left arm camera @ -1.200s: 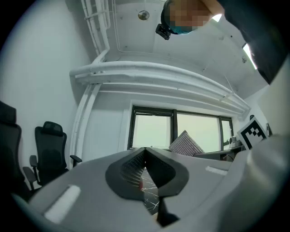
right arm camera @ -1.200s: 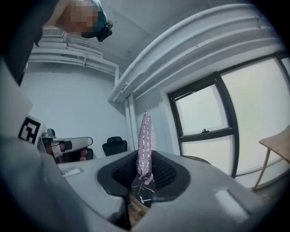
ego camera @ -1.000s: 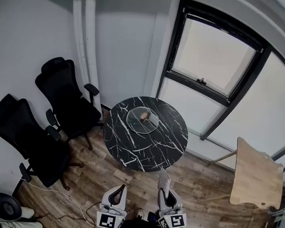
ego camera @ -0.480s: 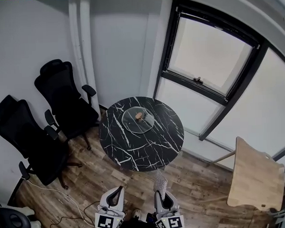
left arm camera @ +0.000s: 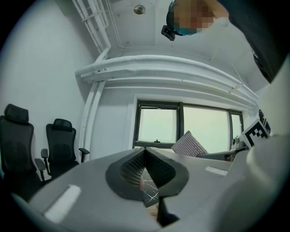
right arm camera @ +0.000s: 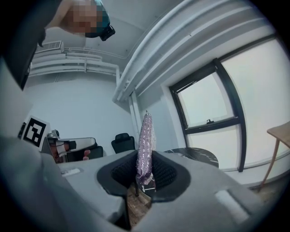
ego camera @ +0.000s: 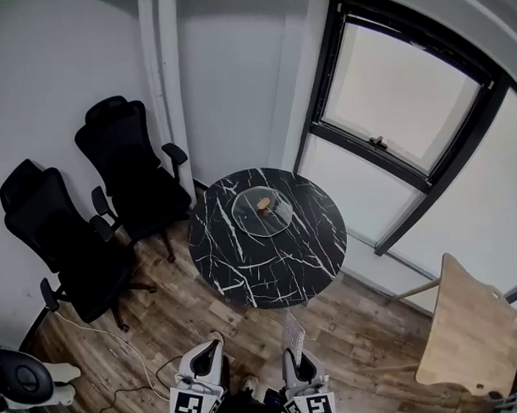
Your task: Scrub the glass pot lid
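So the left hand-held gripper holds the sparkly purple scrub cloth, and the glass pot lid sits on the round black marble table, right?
Wrong side: the right hand-held gripper is shut on the sparkly purple scrub cloth, as the right gripper view shows.

Black table (ego camera: 278, 268) — white veins, lilac scrubbing cloth (right arm camera: 146, 145)

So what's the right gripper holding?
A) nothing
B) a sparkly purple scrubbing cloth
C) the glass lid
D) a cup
B: the right gripper has its jaws shut on the purple scrubbing cloth, which sticks up from them, while the glass lid lies on the round table, well away from it.
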Action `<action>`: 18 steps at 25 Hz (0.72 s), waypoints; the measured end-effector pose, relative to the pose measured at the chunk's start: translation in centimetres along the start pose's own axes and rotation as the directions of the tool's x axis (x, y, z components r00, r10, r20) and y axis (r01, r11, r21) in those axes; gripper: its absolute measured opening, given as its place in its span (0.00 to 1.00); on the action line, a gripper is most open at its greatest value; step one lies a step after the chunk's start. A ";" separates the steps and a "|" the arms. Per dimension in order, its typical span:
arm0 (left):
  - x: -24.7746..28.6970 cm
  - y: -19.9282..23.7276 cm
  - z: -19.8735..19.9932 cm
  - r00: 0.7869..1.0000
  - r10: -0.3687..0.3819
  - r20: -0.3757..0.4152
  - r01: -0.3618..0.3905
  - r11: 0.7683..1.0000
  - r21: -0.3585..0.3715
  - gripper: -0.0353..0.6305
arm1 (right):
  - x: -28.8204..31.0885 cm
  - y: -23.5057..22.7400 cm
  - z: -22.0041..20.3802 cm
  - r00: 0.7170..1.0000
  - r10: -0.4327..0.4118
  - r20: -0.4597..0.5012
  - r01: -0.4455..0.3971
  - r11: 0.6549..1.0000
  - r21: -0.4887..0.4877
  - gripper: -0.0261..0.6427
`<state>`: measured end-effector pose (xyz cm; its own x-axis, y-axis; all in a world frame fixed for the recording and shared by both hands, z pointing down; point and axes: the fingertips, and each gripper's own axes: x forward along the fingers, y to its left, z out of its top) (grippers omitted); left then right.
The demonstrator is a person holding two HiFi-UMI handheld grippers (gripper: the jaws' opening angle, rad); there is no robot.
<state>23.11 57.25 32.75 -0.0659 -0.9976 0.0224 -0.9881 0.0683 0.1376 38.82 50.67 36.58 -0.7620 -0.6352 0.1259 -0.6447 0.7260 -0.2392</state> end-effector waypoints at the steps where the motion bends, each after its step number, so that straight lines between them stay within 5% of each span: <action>1: 0.5 0.5 -0.2 1.000 0.002 -0.001 -0.002 1.000 -0.007 0.06 | 0.6 -0.2 -0.2 1.000 -0.003 -0.005 0.003 1.000 -0.001 0.16; 11: 9.2 5.1 -0.7 0.996 -0.087 0.025 0.089 0.992 -0.094 0.06 | 9.5 -2.2 1.5 0.999 -0.046 -0.009 0.046 0.998 -0.045 0.16; 18: 16.7 10.4 0.2 0.985 -0.170 0.026 0.171 0.982 -0.076 0.06 | 17.4 -2.4 4.0 0.995 -0.098 0.010 0.099 0.994 -0.054 0.16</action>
<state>11.73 41.33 34.38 0.0992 -0.9947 -0.0273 -0.9714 -0.1028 0.2140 27.38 36.84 35.45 -0.6943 -0.7062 0.1387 -0.7191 0.6729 -0.1735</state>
